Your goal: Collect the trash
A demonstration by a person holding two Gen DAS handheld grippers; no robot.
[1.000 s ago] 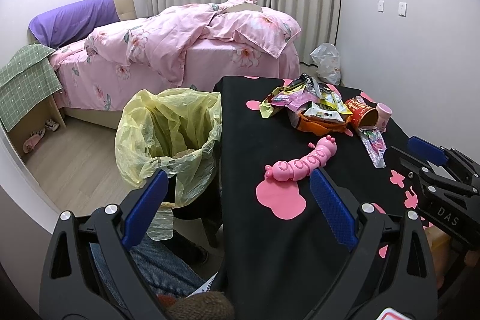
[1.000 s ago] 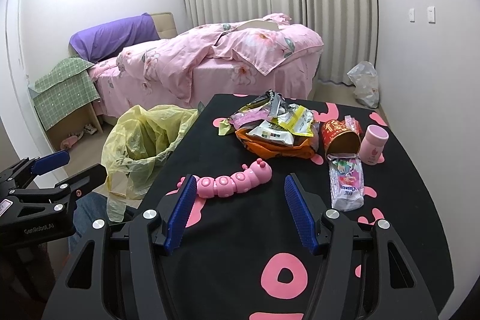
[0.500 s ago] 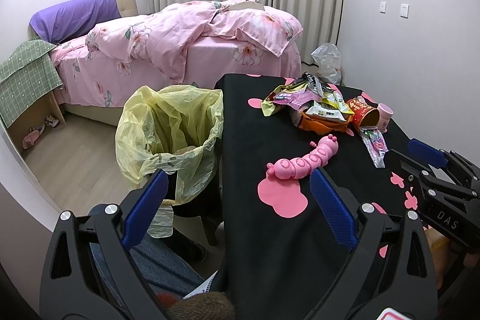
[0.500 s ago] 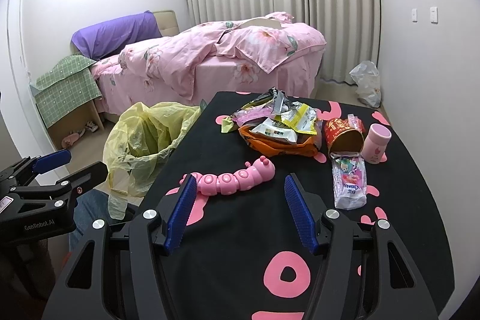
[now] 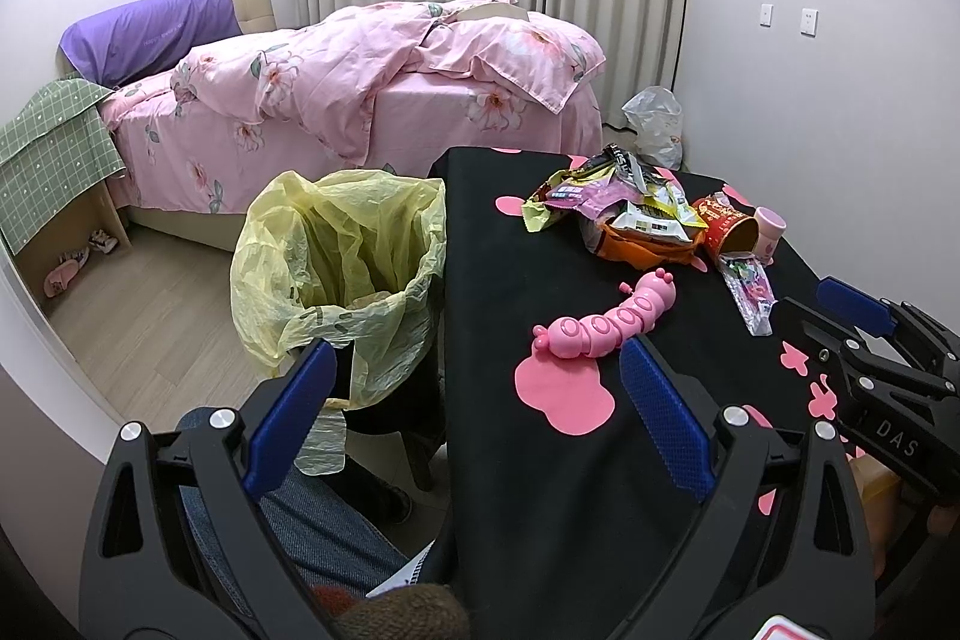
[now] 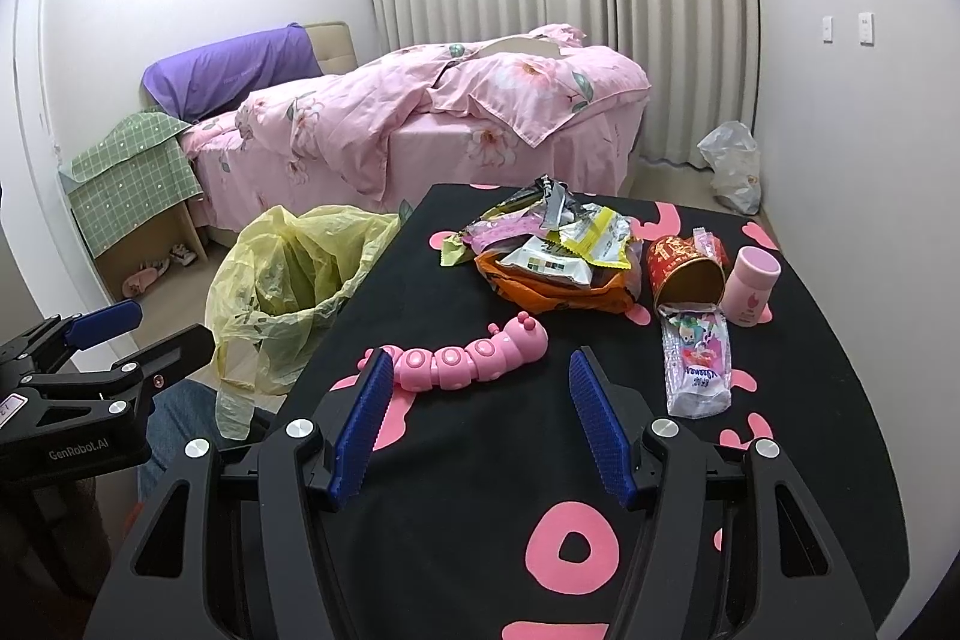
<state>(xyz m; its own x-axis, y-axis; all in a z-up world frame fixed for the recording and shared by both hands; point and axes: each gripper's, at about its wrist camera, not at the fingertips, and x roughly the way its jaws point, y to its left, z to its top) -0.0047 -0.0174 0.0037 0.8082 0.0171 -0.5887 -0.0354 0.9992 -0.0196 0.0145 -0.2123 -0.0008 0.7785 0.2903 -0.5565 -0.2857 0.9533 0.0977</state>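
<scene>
A pile of snack wrappers (image 5: 624, 211) (image 6: 558, 250) lies at the far side of the black table (image 5: 570, 490) (image 6: 480, 550). Beside it a red paper cup (image 5: 723, 229) (image 6: 684, 265) lies on its side, with a clear plastic packet (image 5: 747, 289) (image 6: 696, 364) in front of it. A bin lined with a yellow bag (image 5: 342, 268) (image 6: 288, 286) stands left of the table. My left gripper (image 5: 474, 418) is open over the table's near left edge. My right gripper (image 6: 480, 418) is open and empty, just short of a pink caterpillar toy (image 5: 606, 325) (image 6: 462, 358).
A pink cup (image 6: 750, 286) stands right of the red cup. A pink bed (image 5: 372, 100) fills the room behind the table, with a green-covered side table (image 5: 54, 172) at left. A white plastic bag (image 5: 654, 124) sits on the floor by the curtain. A denim-clad leg (image 5: 300, 526) is below the left gripper.
Both grippers have shifted slightly, with the views tilting a little; the table objects sit a touch lower in view. Nothing was taken hold of.
</scene>
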